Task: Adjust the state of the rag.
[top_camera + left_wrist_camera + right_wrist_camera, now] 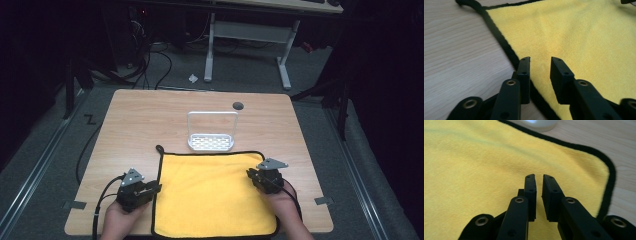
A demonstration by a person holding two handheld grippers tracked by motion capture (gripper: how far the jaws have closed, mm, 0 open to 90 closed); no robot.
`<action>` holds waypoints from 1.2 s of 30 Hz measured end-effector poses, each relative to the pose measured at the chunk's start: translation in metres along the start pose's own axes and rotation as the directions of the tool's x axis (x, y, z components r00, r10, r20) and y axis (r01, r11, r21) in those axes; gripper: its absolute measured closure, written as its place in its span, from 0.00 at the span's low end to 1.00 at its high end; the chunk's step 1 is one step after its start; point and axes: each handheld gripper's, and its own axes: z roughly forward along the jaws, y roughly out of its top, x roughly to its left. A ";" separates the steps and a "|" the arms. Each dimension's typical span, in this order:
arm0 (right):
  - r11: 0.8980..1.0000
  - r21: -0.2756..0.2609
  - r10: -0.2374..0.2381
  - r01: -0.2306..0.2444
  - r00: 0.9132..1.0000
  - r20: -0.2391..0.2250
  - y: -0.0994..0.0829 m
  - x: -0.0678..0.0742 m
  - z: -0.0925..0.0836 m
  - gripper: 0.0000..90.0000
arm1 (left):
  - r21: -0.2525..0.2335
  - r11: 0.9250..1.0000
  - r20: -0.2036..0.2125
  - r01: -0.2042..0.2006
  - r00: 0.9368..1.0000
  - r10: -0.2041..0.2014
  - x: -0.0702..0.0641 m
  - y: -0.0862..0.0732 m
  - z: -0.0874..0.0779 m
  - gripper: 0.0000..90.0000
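High view: a square yellow fleece cloth with black piping (pixel 212 192) lies flat on the wooden worktop (pixel 135 120), left tongs (pixel 156 189) at its left edge, right tongs (pixel 250 175) at its right.

Left gripper view: the jaws are parted over the hem, empty.

Right gripper view: the jaws stand slightly apart, empty. The step looks like preparing to pinch both edges; next, lower and close.

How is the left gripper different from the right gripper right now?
The left gripper has a wider gap between its jaws; the right gripper has only a narrow slit. The left sits at the yellow cloth's left black edge, the right over its right side. Both are black, and neither holds anything.
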 end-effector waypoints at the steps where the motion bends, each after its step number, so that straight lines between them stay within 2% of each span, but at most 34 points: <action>1: 1.000 0.004 -0.009 0.009 1.000 -0.007 0.000 0.001 0.001 0.91 | 0.004 1.000 0.003 -0.006 1.000 0.006 -0.001 0.001 0.005 0.75; 4: 1.000 0.022 -0.004 0.004 1.000 -0.018 -0.002 0.004 0.003 0.91 | 0.035 0.999 -0.013 -0.020 1.000 0.020 -0.004 0.006 0.019 0.73; 6: 0.999 0.033 0.006 -0.006 1.000 -0.011 -0.005 0.002 0.003 0.94 | 0.027 0.999 -0.019 -0.028 0.999 0.029 -0.006 0.008 0.025 0.76; 7: 0.999 0.050 0.009 -0.010 1.000 0.009 -0.006 0.000 0.004 0.96 | 0.028 0.999 -0.017 -0.028 0.999 0.029 -0.007 0.011 0.028 0.77; 8: 0.999 0.043 0.008 -0.009 1.000 0.016 -0.008 -0.003 0.005 0.97 | 0.027 0.999 -0.012 -0.036 0.999 0.037 -0.010 0.014 0.034 0.78; 9: 0.999 0.036 0.038 -0.040 0.999 0.032 -0.009 -0.014 0.006 0.99 | 0.025 0.999 -0.008 -0.040 0.999 0.040 -0.012 0.016 0.037 0.78; 11: 0.998 0.034 0.043 -0.046 0.996 0.081 -0.009 -0.023 0.008 0.99 | 0.030 0.997 0.007 -0.067 0.998 0.066 -0.020 0.020 0.045 0.79; 13: 0.997 0.024 0.068 -0.072 0.990 0.120 -0.009 -0.035 0.009 0.98 | 0.029 0.995 0.026 -0.091 0.996 0.090 -0.029 0.022 0.050 0.78; 16: 0.996 0.023 0.078 -0.083 0.984 0.159 -0.009 -0.044 0.009 0.90 | 0.035 0.992 0.031 -0.123 0.992 0.121 -0.037 0.022 0.052 0.72; 17: 0.997 0.028 0.071 -0.076 0.984 0.164 -0.009 -0.044 0.008 0.88 | 0.032 0.993 0.032 -0.117 0.993 0.116 -0.036 0.022 0.051 0.71; 18: 0.997 0.030 0.063 -0.068 0.985 0.163 -0.009 -0.042 0.006 0.86 | 0.023 0.993 0.028 -0.113 0.993 0.112 -0.035 0.022 0.049 0.70; 23: 0.997 -0.014 0.080 -0.079 0.993 0.092 -0.007 -0.032 -0.003 0.79 | -0.030 0.998 -0.018 -0.060 0.998 0.059 -0.018 0.024 0.042 0.64; 26: 0.998 -0.042 0.058 -0.056 0.997 0.060 -0.006 -0.024 -0.007 0.75 | -0.052 0.997 -0.052 -0.054 0.997 0.051 -0.007 0.029 0.044 0.61; 28: 0.998 -0.051 0.049 -0.047 0.998 0.045 -0.006 -0.017 -0.009 0.74 | -0.064 0.997 -0.051 -0.032 0.998 0.029 0.000 0.033 0.048 0.57; 31: 0.998 -0.065 0.024 -0.022 0.999 0.031 -0.003 -0.006 -0.011 0.69 | -0.047 0.998 -0.078 -0.031 0.997 0.028 0.007 0.042 0.057 0.54; 33: 0.997 -0.070 -0.010 0.012 0.999 0.035 -0.002 0.004 -0.010 0.64 | -0.039 0.999 -0.084 -0.020 0.996 0.017 0.011 0.047 0.063 0.52; 36: 0.996 -0.075 -0.038 0.038 0.999 0.003 0.000 0.014 -0.008 0.57 | -0.021 1.000 -0.108 -0.017 0.994 0.014 0.014 0.054 0.072 0.51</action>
